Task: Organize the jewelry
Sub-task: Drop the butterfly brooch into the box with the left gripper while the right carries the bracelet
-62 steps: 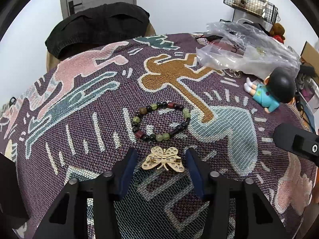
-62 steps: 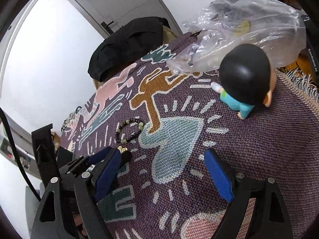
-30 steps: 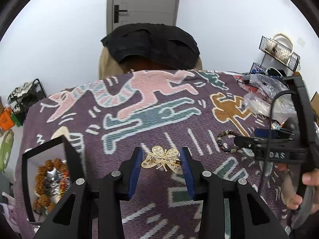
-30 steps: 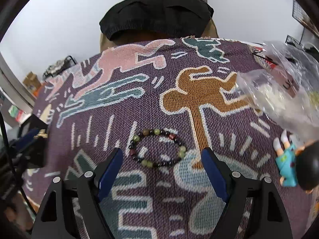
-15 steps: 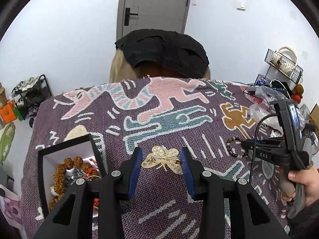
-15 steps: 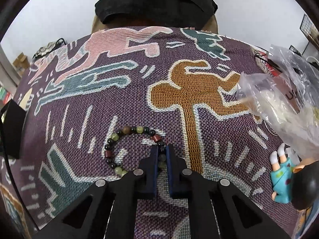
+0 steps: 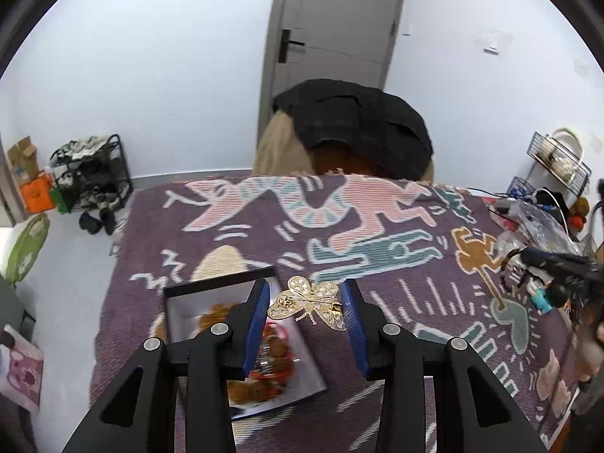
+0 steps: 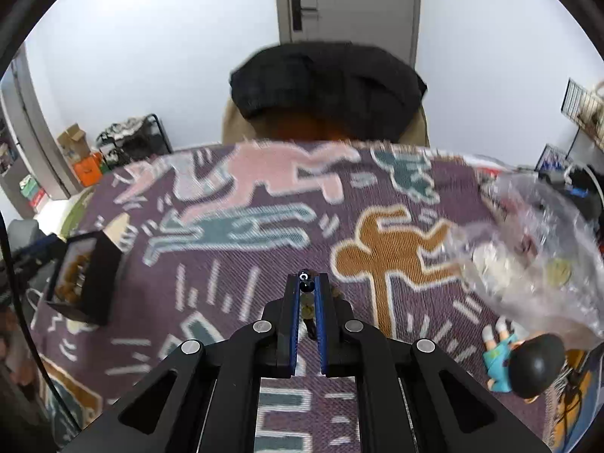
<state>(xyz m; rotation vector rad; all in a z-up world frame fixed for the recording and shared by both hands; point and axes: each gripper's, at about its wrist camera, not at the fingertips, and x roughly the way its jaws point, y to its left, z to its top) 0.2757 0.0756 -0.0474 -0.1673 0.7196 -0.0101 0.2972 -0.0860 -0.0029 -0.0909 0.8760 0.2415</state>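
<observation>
Pinching a gold butterfly brooch (image 7: 307, 304) by its wingtips, the left gripper (image 7: 306, 311) holds it clear of the cloth (image 7: 264, 234), just right of and above an open black box (image 7: 221, 283) whose inside shows brown beads and something red, blurred here. The brooch sits level between the blue pads (image 7: 258, 317), its pin side towards the camera. The right gripper (image 8: 306, 294) has its jaws nearly together on a beaded bracelet (image 8: 305, 283): a dark bead shows at the tips and a paler one lower in the slot, and the rest probably hangs beneath, hidden by the fingers. In the left wrist view that bracelet (image 7: 509, 268) dangles off the cloth at the far right. Beyond the right gripper lie a crumpled plastic bag (image 8: 528, 234) and a doll (image 8: 524, 362) with a black head, both at the right; the box (image 8: 90, 275) stands at the left edge of the cloth (image 8: 264, 226). A chair (image 8: 324, 83) draped in black cloth stands past the table.
</observation>
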